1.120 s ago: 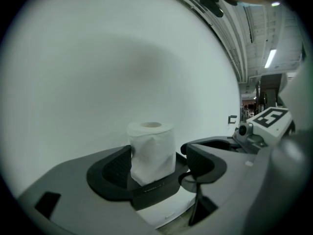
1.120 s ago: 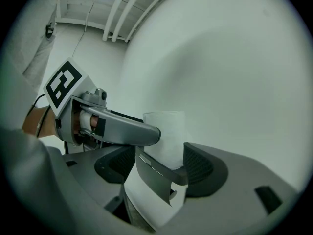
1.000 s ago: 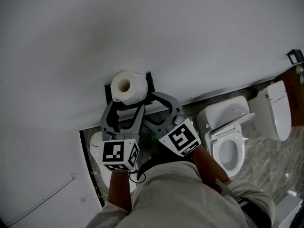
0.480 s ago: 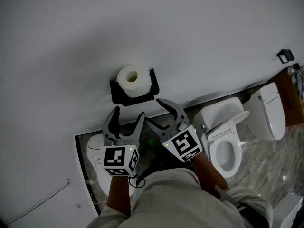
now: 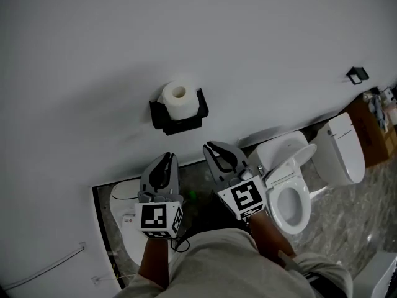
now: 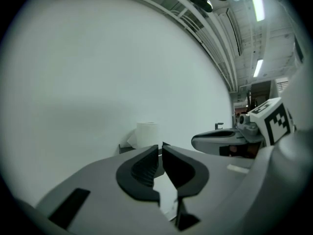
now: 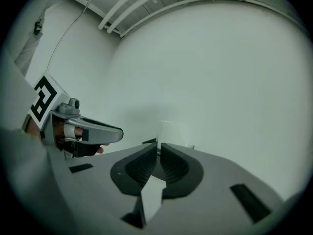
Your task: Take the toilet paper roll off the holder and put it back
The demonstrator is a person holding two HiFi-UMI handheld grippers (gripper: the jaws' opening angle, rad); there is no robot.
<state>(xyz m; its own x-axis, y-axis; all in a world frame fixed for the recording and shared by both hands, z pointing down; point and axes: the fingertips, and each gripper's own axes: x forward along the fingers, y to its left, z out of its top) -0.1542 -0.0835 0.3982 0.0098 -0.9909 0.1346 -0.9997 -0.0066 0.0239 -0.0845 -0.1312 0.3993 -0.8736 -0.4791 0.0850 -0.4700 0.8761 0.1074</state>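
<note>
Left gripper view shows the left gripper (image 6: 160, 150) with its jaws closing: the black pads stand almost together, only a thin slit between them, and nothing is in it. Right gripper view shows the same for the right gripper (image 7: 159, 148), whose jaws are closing, all but touching, and empty.

Both grippers point at the white wall (image 5: 93, 48), side by side and a little apart from each other. The toilet paper roll (image 5: 178, 99) is ahead of them, clear of both pairs of jaws. It stands on end in its black holder (image 5: 180, 124), which is fixed to the wall, and its core hole faces up toward the head view.

To the right of the right gripper is a white toilet (image 5: 290, 194) with its lid raised. A second toilet (image 5: 344, 154) stands further right on the marbled floor (image 5: 347, 213).
</note>
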